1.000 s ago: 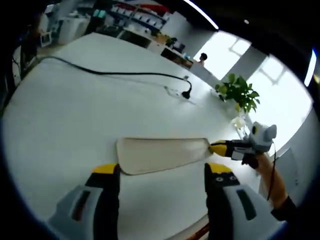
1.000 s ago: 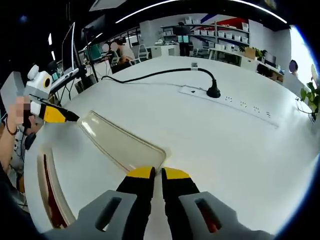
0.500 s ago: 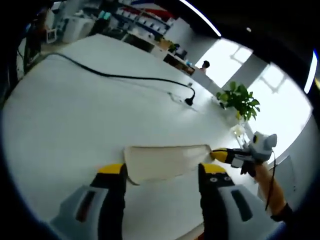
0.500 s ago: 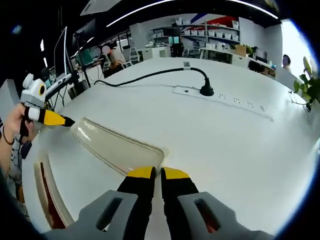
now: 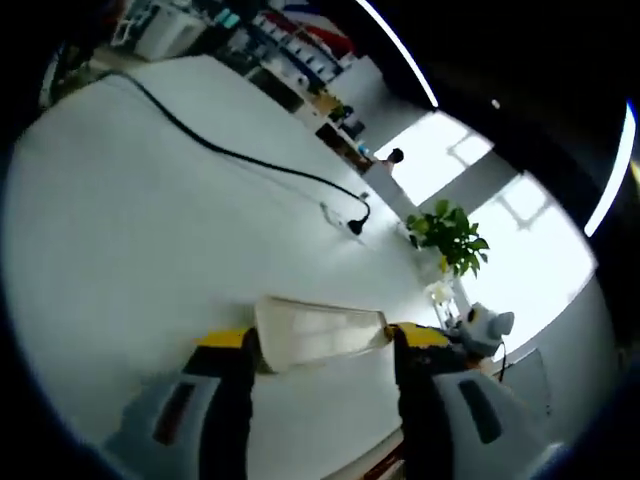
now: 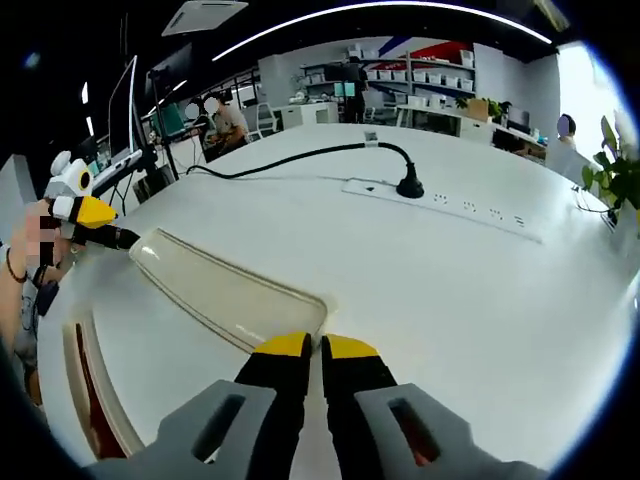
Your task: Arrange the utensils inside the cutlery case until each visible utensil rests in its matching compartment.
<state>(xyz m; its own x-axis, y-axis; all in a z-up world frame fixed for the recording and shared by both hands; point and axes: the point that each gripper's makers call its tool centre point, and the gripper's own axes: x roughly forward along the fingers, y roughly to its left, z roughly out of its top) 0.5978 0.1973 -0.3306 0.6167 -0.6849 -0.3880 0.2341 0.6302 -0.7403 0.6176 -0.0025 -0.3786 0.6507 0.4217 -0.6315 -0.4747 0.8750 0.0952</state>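
The clear lid (image 6: 228,295) of the cutlery case lies near the desk (image 6: 450,290) edge, pinched at one end by the right gripper (image 6: 305,346). The left gripper (image 5: 320,340), jaws spread, has closed in around the lid's far end since earlier.

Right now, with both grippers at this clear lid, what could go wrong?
1. The right gripper has its jaws shut on just one end of the clear lid. Held there alone, the lid may twist or slip out.
2. The left gripper has open jaws either side of the other end; closing off-centre could push the lid rather than grip it.
3. The cutlery case lies close to the table edge, so a swinging lid could knock it.
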